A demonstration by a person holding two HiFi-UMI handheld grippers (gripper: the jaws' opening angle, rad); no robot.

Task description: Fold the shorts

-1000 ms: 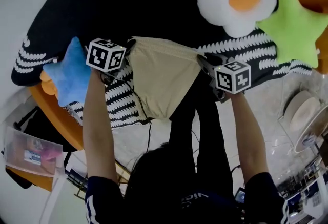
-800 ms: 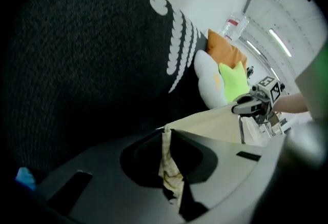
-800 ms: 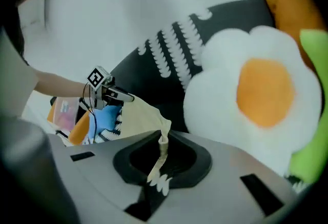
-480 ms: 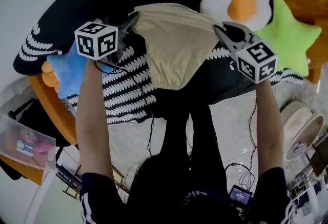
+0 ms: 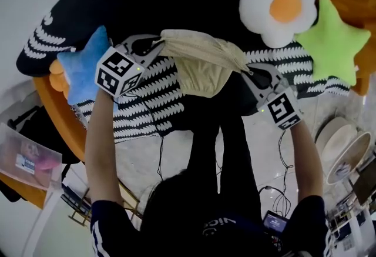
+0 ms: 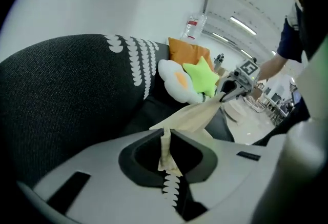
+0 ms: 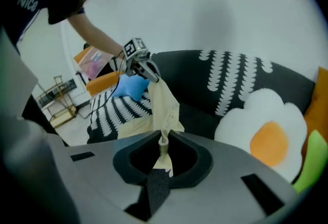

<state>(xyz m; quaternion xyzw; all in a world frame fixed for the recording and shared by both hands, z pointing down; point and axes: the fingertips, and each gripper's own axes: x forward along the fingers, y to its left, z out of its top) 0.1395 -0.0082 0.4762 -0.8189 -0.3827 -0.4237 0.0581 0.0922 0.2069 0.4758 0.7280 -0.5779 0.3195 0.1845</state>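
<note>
Left tool [image 5: 156,45] and right tool [image 5: 247,69] each pinch the beige shorts [image 5: 202,67], stretched between them, sagging midway.

1. Place: a mock living-room corner set up inside a workroom or lab, not a lived-in home.
2. Home signs: black sofa [image 5: 147,3] with a white leaf-print cover; soft cushions on it, namely a fried-egg cushion [image 5: 282,3], green star cushion [image 5: 332,44], blue star cushion [image 5: 85,70] and orange cushion [image 6: 187,53].
3. Work signs: bare white walls; long strip lights [image 6: 243,25] on the ceiling; loose cables [image 5: 160,156] across the pale stone-look floor [image 5: 182,162]; a small lit screen [image 5: 275,222] on the floor.
4. Clutter at the edges: clear plastic box [image 5: 26,159], gold wire rack [image 7: 56,97], stacked dishes [image 5: 346,150], bottle [image 6: 192,27] behind the sofa.
</note>
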